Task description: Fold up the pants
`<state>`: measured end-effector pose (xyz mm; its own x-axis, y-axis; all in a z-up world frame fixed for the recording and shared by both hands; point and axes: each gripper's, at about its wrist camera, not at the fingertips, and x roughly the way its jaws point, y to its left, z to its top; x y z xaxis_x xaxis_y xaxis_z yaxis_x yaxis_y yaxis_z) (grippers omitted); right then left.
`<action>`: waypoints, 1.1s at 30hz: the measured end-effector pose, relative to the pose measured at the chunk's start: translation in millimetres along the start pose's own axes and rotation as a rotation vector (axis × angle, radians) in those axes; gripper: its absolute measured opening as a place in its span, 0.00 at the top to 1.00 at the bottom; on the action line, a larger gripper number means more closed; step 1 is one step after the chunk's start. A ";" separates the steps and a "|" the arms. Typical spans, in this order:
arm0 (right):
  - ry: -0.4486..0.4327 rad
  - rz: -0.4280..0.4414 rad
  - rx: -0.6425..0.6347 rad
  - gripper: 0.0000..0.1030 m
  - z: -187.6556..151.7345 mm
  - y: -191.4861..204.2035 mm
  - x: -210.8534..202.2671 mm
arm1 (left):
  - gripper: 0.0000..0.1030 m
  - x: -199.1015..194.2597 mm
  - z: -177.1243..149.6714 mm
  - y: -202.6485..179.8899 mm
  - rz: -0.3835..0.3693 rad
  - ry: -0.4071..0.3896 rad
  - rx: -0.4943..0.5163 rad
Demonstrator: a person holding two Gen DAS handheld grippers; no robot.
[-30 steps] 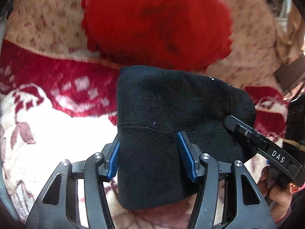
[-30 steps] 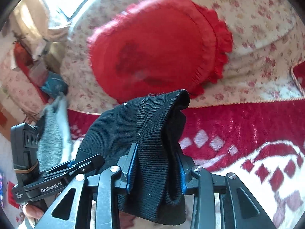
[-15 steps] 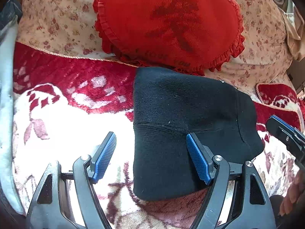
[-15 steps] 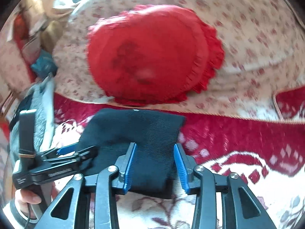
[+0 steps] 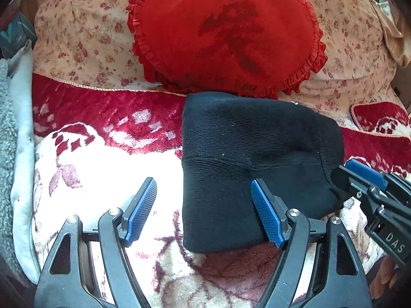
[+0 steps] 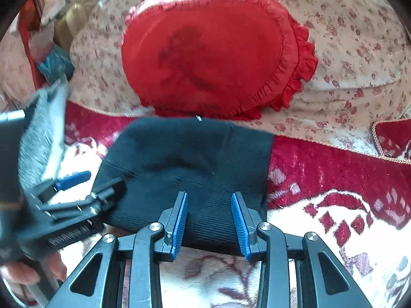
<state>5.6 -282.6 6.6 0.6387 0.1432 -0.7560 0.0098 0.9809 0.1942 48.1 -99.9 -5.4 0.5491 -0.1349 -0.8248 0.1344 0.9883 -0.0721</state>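
On the red-and-cream floral blanket (image 5: 108, 133), toward its far edge, lie the black knit pants (image 5: 246, 154), folded into a compact block whose far edge touches the frilled red heart-shaped cushion (image 5: 226, 33). That cushion leans on a pale flowered bedspread (image 5: 84, 41) beyond the blanket's corded border. From the left wrist view, the left gripper (image 5: 204, 210) has its jaws spread wide: the inner blue pad (image 5: 267, 215) sits over the near part of the pants, while the other blue pad (image 5: 141, 208) hangs above bare blanket just left of the fabric's left edge, so that edge lies between the two jaws and nothing is pinched. The right gripper (image 5: 359, 179) shows at the pants' right corner in this view. From the right wrist view, the right gripper (image 6: 209, 220) also has its jaws parted, both blue pads over the near edge of the pants (image 6: 190, 159) with ribbed fabric in the gap and no squeeze visible. The left gripper (image 6: 77, 187) appears blurred at the pants' left corner, beside a grey fleecy cloth (image 6: 38, 138) at the blanket's left edge.
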 end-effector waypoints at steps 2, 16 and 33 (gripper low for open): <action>-0.023 -0.031 -0.009 0.67 2.2 4.5 -6.0 | 0.26 -6.7 -2.2 0.8 0.008 -0.013 -0.007; -0.029 -0.036 0.061 0.66 -5.5 9.3 -21.7 | 0.26 -43.3 -19.2 3.8 0.065 -0.061 -0.018; -0.017 -0.016 0.072 0.65 -14.4 16.9 -32.8 | 0.26 -62.1 -29.1 0.7 0.082 -0.096 -0.007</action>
<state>-26.3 -268.8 25.7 0.6514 0.1251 -0.7484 0.0747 0.9710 0.2273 -9.9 -88.7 29.4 0.6342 -0.0593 -0.7709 0.0801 0.9967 -0.0107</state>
